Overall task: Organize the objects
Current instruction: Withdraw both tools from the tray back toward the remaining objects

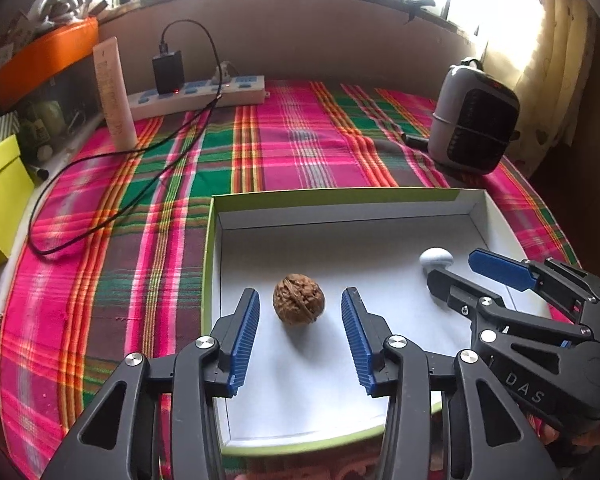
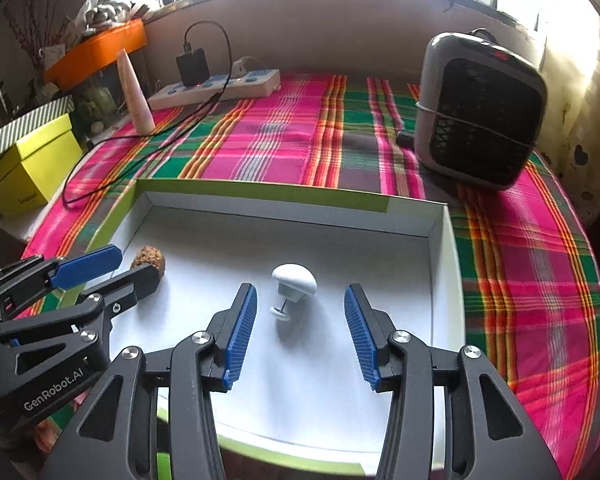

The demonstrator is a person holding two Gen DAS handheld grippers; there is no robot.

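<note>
Standing apart with nothing gripped, the left gripper (image 1: 300, 312) straddles the walnut (image 1: 299, 299) and the right gripper (image 2: 300, 312) straddles the white knob (image 2: 293, 283), each thing lying free on the floor of the box (image 1: 340, 216) with clear gaps to the blue pads. Both pieces look delivered, so that share of the tidying seems done. Farther off on the plaid cloth (image 1: 292, 148) remain a tube (image 1: 114, 94), a power strip (image 1: 198, 96) and a heater (image 1: 474, 116); whether they belong to the job I cannot tell.
</note>
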